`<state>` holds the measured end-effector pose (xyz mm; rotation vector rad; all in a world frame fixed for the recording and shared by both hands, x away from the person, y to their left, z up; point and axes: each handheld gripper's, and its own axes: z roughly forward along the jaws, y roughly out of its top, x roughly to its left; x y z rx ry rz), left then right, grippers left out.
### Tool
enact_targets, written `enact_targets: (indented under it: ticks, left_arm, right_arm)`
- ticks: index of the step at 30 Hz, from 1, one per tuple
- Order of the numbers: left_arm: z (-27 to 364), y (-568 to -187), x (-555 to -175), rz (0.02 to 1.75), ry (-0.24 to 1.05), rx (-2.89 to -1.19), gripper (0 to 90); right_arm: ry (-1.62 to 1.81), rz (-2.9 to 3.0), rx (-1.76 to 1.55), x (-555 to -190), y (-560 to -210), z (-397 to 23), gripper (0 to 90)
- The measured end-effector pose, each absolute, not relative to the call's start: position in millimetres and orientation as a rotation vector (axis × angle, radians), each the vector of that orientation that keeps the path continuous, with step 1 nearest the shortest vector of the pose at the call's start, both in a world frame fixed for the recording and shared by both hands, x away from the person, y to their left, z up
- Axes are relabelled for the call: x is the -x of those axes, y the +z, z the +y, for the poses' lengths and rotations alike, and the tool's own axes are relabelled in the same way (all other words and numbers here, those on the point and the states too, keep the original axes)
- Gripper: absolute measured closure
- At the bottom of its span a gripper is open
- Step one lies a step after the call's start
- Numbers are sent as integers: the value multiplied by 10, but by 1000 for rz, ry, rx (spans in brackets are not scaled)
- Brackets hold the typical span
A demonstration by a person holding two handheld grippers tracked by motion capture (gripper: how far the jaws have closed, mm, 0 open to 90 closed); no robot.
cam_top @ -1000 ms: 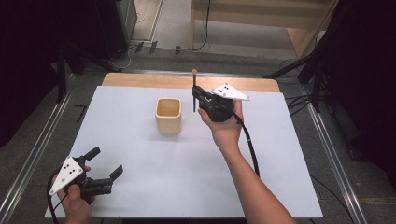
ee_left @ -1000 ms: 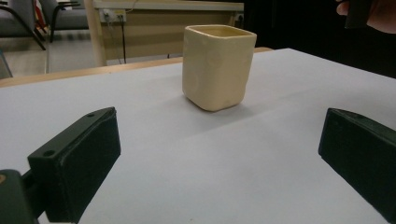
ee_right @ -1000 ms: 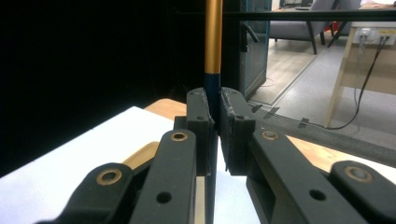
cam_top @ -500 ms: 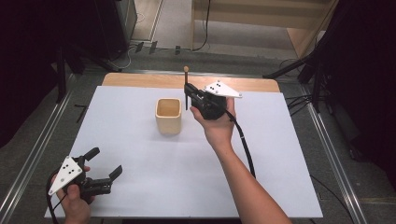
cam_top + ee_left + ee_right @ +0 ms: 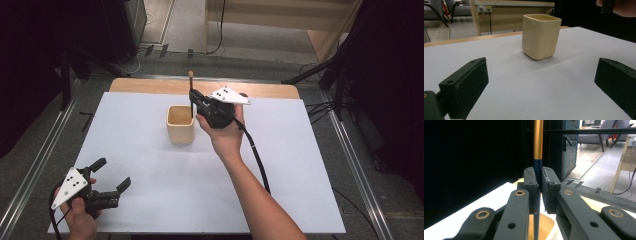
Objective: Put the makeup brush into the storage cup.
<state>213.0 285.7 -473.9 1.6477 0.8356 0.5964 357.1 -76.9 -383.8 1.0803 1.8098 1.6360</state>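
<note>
My right gripper [image 5: 192, 100] clamps the stick [image 5: 191, 95] upright, tip over the cup [image 5: 180, 125]; lowering remains. Left gripper [image 5: 111, 176] idles, jaws apart, near-left worktop [image 5: 300, 165].

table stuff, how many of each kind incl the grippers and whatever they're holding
cream cup: 1
stick with an orange upper part and a dark lower part, clamped upright in the right gripper over the cup: 1
grippers: 2, counting the left gripper, which is open and holds nothing
total: 4
</note>
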Motion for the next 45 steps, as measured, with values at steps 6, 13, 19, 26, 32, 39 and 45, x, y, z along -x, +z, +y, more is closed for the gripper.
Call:
enact_targets:
  ticks: [6, 13, 19, 26, 32, 39, 45]
  left_arm:
    - [2860, -4737, -2129, 834, 599, -1648, 0]
    - [2864, -4737, -2129, 835, 598, -1648, 0]
    - [2861, -4738, -2130, 835, 596, -1648, 0]
    - [2861, -4742, -2133, 836, 593, -1646, 0]
    - [2862, -4737, -2131, 835, 598, -1646, 0]
    - [2867, -4736, -2129, 834, 600, -1646, 0]
    - [2866, -4736, -2131, 833, 600, -1647, 0]
  right_arm:
    - [1638, 1815, -1084, -3584, -3879, -706, 841]
    - [1634, 1824, -1098, -3596, -3933, -670, 842]
    - [1628, 1834, -1102, -3593, -3994, -637, 841]
    - [1608, 1847, -1113, -3591, -4075, -632, 841]
    - [1597, 1863, -1106, -3584, -4110, -596, 841]
    - [1592, 1862, -1122, -3579, -4200, -562, 842]
    - [1565, 1881, -1133, -3568, -4289, -562, 841]
